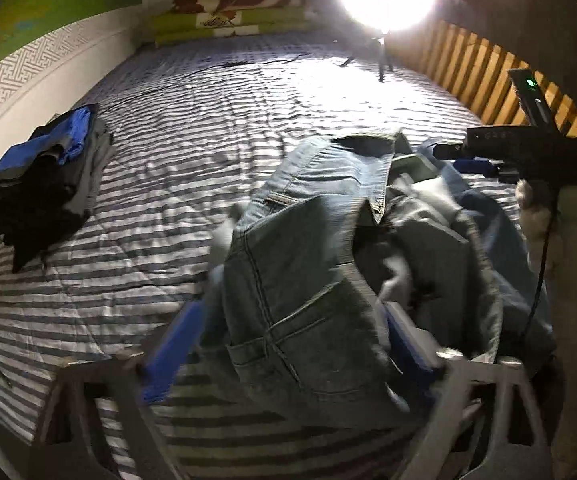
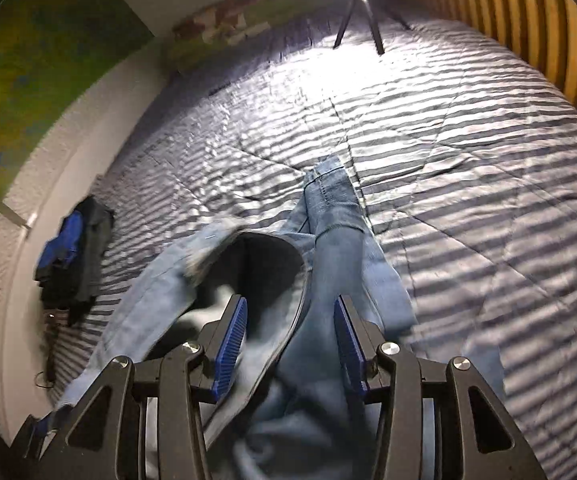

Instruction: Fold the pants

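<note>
Blue jeans [image 1: 308, 280] lie crumpled on the striped quilt [image 1: 192, 120], with the seat and a back pocket facing the left wrist camera. My left gripper [image 1: 294, 312] straddles this bunch. Its right pad [image 1: 404, 344] is against the denim, while its left pad [image 1: 172, 348] stands a little off the cloth. In the right wrist view the jeans [image 2: 328, 216] run away from the camera, one leg stretched out. My right gripper [image 2: 288, 304] is open over the waistband edge, its pads clear of the fabric. It also shows as a black gripper [image 1: 464, 160] at the jeans' far right.
A stack of folded dark and blue clothes [image 1: 44, 184] [image 2: 72, 256] sits by the left wall. A ring light on a tripod [image 1: 384, 0] stands on the far bed, with folded blankets [image 1: 228, 16] to its left. A wooden slatted rail [image 1: 488, 76] bounds the right side. A person's pale sleeve [image 1: 568, 240] is at right.
</note>
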Motion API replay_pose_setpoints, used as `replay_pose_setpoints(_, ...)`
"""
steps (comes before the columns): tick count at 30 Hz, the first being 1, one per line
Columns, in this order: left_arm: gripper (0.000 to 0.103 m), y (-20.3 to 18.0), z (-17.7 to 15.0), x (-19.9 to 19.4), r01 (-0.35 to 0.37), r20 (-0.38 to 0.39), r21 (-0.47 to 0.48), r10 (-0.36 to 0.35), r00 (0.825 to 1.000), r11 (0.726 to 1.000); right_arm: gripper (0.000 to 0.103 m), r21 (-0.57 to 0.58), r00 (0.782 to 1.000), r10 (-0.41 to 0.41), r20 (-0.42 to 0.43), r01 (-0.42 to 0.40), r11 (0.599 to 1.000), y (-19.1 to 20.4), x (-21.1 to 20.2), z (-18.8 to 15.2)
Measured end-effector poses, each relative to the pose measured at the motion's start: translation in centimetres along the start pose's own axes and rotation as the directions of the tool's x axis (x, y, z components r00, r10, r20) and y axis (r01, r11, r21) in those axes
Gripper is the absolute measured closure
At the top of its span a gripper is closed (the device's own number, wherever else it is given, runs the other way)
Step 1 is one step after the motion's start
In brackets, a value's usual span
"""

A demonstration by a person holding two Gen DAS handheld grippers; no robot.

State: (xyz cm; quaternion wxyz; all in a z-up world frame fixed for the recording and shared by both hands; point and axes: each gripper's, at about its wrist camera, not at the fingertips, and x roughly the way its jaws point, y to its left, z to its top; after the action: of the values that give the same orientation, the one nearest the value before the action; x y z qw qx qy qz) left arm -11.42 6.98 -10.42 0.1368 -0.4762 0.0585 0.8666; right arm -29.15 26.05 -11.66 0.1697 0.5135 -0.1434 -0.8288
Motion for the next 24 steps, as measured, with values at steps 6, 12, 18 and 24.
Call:
replay_pose_setpoints(6, 0.061, 3.8, -0.1, 1.6, 0.037, -0.045, -0.097, -0.042, 0.998, 0.995, 0.061, -0.018, 0.999, -0.023, -0.041, 0.022, 1.000, 0.8, 3.9, 1.1)
replay_pose_setpoints(12, 0.077, 4.9, -0.8, 1.4, 0.088, -0.039, -0.117, -0.093, 0.995, 0.989, 0.101, -0.140, 0.994, -0.101, -0.042, 0.094, 0.986, 3.8, 4.8, 1.6)
replay_pose_setpoints(18, 0.084, 6.5, -1.1, -0.9, 0.163, 0.009, -0.185, -0.164, 0.986, 0.969, 0.101, -0.188, 0.992, -0.105, 0.073, 0.117, 0.975, 7.1, 0.6, 2.8)
replay_pose_setpoints(24, 0.088, 11.0, -1.3, -6.8, 0.191, 0.141, -0.251, -0.160, 0.977, 0.949, 0.101, -0.319, 0.966, -0.033, 0.256, 0.117, 0.940, 16.2, -6.9, 5.3)
